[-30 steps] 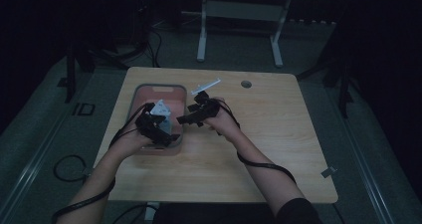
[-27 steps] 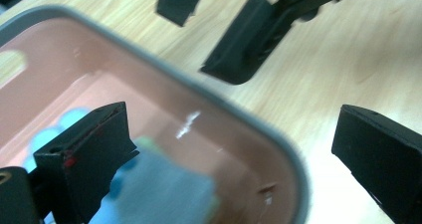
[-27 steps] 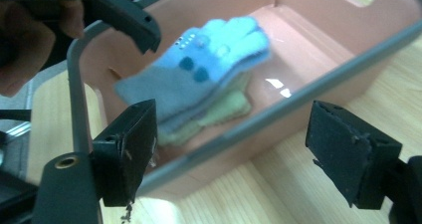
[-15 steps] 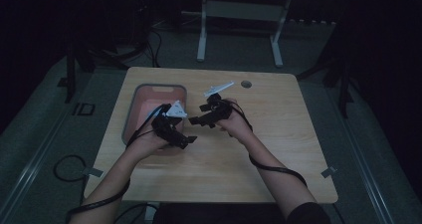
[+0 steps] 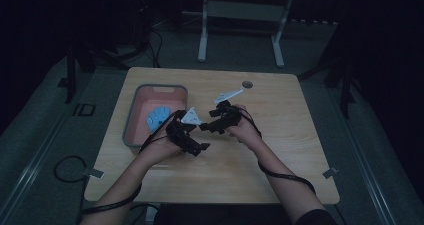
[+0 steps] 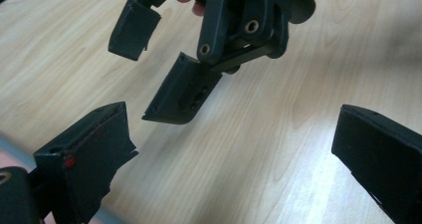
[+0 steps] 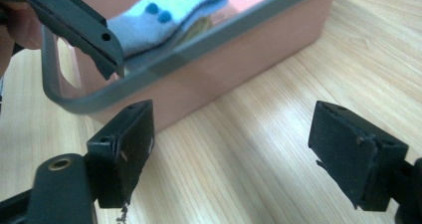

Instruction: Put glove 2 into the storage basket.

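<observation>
A pink bin (image 5: 131, 120) with a grey rim stands on the left of the wooden table, and a blue cloth (image 5: 159, 116) lies inside it. My left gripper (image 5: 196, 146) hovers just right of the bin, open and empty. My right gripper (image 5: 209, 126) faces it from the right at close range, also open and empty. In the left gripper view my jaws (image 6: 229, 154) stand wide over bare wood, with the right gripper (image 6: 159, 59) open ahead. In the right gripper view my jaws (image 7: 239, 149) point at the bin (image 7: 214, 69) and the blue cloth (image 7: 164, 15).
A small dark round spot (image 5: 247, 84) marks the table's far side. White stand legs (image 5: 240, 30) rise beyond the far edge. A cable (image 5: 70, 167) loops on the floor at the left. Bare wood stretches right of the hands and toward the front.
My left gripper has moved right, off the bin and over the table. The right gripper has shifted right and a little nearer. The blue cloth now shows in the bin.
</observation>
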A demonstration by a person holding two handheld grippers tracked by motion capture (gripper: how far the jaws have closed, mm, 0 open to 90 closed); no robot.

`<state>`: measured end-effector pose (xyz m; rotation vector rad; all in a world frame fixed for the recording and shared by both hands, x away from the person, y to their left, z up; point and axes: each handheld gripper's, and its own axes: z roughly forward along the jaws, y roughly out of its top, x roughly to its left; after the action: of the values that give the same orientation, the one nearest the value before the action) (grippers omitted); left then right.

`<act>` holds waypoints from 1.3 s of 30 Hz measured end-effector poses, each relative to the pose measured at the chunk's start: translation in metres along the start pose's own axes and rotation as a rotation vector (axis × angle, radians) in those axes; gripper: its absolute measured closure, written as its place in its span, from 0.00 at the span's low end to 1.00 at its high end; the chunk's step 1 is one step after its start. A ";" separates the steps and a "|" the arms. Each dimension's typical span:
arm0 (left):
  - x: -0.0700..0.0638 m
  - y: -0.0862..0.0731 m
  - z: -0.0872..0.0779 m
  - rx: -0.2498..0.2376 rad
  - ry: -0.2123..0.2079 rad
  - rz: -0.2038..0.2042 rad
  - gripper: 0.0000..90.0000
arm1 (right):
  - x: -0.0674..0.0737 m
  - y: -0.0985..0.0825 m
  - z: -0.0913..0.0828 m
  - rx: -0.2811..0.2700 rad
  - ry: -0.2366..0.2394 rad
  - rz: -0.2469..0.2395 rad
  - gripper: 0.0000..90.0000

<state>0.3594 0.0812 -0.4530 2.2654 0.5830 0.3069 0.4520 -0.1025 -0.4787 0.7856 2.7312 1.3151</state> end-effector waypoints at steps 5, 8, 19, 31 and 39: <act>-0.008 0.002 0.009 -0.001 -0.017 0.015 0.02 | -0.004 -0.011 -0.006 0.006 -0.018 0.003 0.20; -0.012 0.003 0.015 0.005 -0.028 0.029 0.02 | -0.007 -0.019 -0.010 0.009 -0.027 0.011 0.20; -0.025 0.008 0.031 -0.006 -0.054 0.071 0.02 | -0.017 -0.042 -0.024 -0.012 -0.047 0.050 0.20; -0.041 0.013 0.057 0.004 -0.110 0.100 0.02 | -0.022 -0.066 -0.037 -0.008 -0.097 0.065 0.20; -0.050 0.009 0.075 0.022 -0.136 0.113 0.02 | -0.028 -0.084 -0.044 0.008 -0.134 0.078 0.20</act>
<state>0.3477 0.0041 -0.4992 2.3237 0.3904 0.2008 0.4306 -0.1909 -0.5180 0.9535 2.6286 1.2169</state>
